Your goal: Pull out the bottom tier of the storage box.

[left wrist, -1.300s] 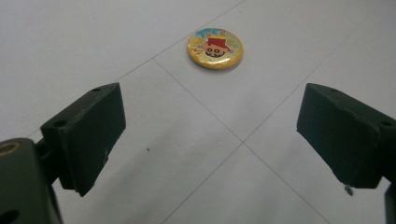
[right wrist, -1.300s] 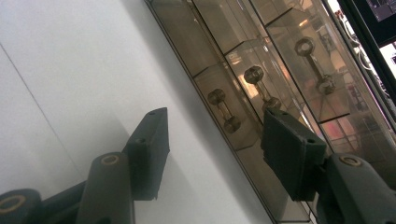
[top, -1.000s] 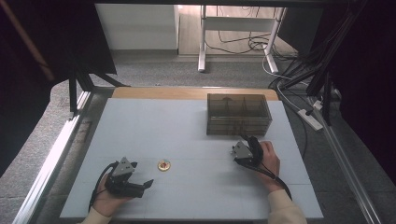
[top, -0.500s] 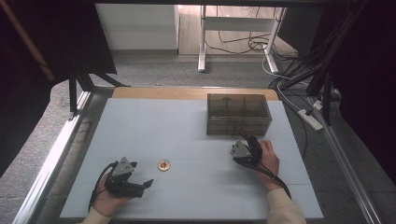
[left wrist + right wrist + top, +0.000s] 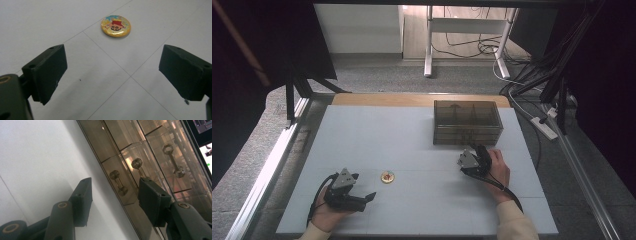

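I am holding my left gripper (image 5: 368,196) low over the near left of the table (image 5: 362,130), jaws standing wide apart with nothing between them, aiming at the badge (image 5: 116,25) lying flat just beyond. My right gripper (image 5: 113,197) is hanging just in front of the drawer box (image 5: 468,121) at the far right, jaws partly apart and gripping nothing, facing its small handles (image 5: 118,182).

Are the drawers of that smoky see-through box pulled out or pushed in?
Pushed in. The box's front is flush in the high view, and in the right gripper view its drawer handles sit in one even row.
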Tool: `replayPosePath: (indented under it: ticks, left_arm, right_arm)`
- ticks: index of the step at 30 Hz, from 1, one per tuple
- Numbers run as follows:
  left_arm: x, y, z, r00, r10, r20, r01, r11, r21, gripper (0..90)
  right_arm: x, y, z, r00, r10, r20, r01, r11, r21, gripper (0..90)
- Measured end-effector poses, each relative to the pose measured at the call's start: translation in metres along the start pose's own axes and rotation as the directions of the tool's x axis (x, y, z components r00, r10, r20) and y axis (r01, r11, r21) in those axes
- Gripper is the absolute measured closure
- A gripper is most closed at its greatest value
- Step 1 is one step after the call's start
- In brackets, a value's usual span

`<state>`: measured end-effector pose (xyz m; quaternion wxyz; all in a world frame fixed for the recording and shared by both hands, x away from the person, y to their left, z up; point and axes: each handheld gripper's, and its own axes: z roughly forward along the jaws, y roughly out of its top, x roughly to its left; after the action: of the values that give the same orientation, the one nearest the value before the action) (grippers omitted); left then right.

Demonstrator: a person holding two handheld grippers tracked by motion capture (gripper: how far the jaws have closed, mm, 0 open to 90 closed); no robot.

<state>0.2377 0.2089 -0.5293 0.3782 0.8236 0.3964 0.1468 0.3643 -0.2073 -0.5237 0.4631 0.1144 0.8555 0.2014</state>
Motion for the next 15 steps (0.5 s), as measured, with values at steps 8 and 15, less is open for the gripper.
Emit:
replayPosePath:
  ticks: [8, 15]
  left_arm:
    - [0.0001, 0.0, -0.0001, 1.0, 0.0, -0.002, 0.0, 1.0, 0.0, 8.1]
    - [0.0003, 0.0, -0.0004, 1.0, 0.001, -0.003, -0.001, 1.0, 0.0, 8.1]
  right_arm:
    - [0.0012, 0.0007, 0.0039, 1.0, -0.002, 0.008, 0.002, 1.0, 0.005, 47.9]
    - [0.0005, -0.0015, 0.0076, 0.9995, -0.029, 0.015, 0.028, 0.999, 0.031, 49.9]
